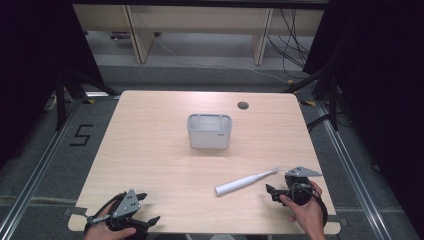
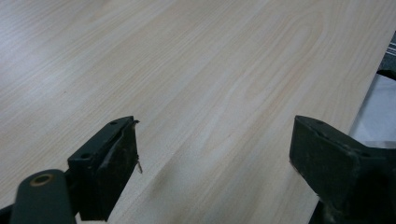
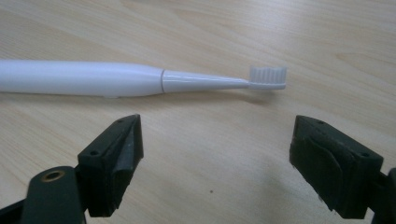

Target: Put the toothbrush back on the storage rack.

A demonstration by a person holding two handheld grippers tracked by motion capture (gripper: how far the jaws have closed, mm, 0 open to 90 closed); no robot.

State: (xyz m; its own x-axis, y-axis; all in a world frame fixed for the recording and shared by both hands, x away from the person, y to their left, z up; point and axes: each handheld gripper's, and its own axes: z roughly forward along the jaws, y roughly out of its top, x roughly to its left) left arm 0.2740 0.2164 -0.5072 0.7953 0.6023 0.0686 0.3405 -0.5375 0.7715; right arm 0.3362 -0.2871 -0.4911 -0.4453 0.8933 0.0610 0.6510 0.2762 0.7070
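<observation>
- The right gripper (image 3: 217, 163) is sitting with its jaws spread wide and nothing between them; the black pads (image 3: 122, 154) are rising from the bottom corners of the right gripper view, over bare wood.
- Just past those jaws, the white electric toothbrush (image 3: 116, 78) is lying flat across the upper half of that view, bristle head pointing toward the right side of the frame. No contact yet, just near.
- In the high view the right gripper (image 1: 276, 191) is hanging out in the lower right of the frame, with the toothbrush (image 1: 245, 181) lying diagonally just to its left.
- The left gripper (image 2: 215, 163) is also gaping open and holding nothing, only wood grain ahead of it. In the high view it's parked at the lower left (image 1: 145, 207), well apart from everything.
- Farther out, a grey container (image 1: 209, 131) is standing upright around the middle of the table (image 1: 150, 150), looking empty from here.
- My read: it's barely getting going. Nothing's been grabbed, and the brush is probably heading into that container, so the pickup, carry and drop are all left.
</observation>
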